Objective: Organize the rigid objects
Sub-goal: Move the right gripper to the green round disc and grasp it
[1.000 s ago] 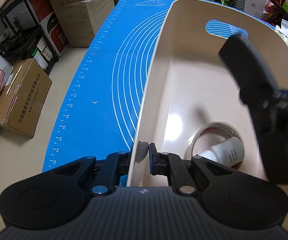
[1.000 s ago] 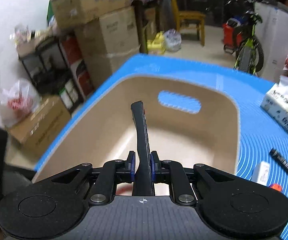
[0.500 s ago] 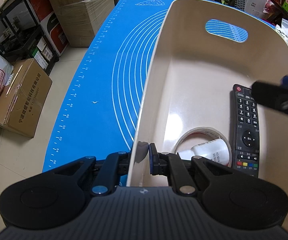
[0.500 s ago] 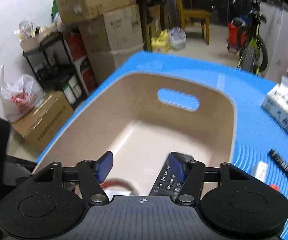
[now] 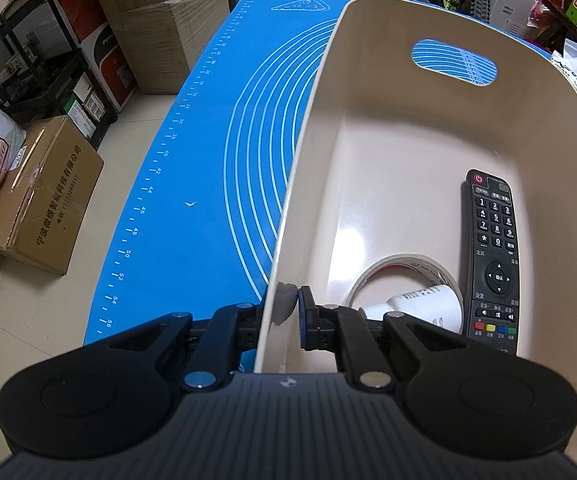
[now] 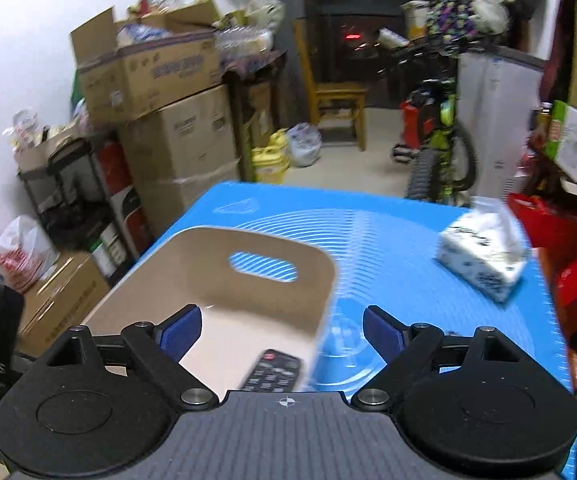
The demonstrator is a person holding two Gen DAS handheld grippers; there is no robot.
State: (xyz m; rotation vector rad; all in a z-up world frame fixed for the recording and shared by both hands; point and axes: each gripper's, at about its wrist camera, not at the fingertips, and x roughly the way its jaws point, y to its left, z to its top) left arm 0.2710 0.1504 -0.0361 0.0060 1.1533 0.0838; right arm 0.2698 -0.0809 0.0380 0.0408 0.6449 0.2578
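**Remote dropped in the bin, right tongs free again**

Tongs first: the left tongs (image 5: 284, 312) are pinched on the near wall of the bin (image 5: 316, 92), one pad outside, one inside, steadying it on the counter (image 5: 192, 184). The right tongs (image 6: 282, 330) are spread wide and empty. A second ago they were clamping the remote on edge over the bin, and half a second ago they'd opened with it already down.

So that item looks sorted. The remote (image 5: 493, 256) lies flat on the bin floor by the right wall, buttons up, long axis along the bin, power end toward the far handle slot. Just beside it is a tape roll (image 5: 404, 268) with a white bottle (image 5: 424, 306) inside.

Tissue pack (image 6: 482, 264) is out on the counter, well apart.
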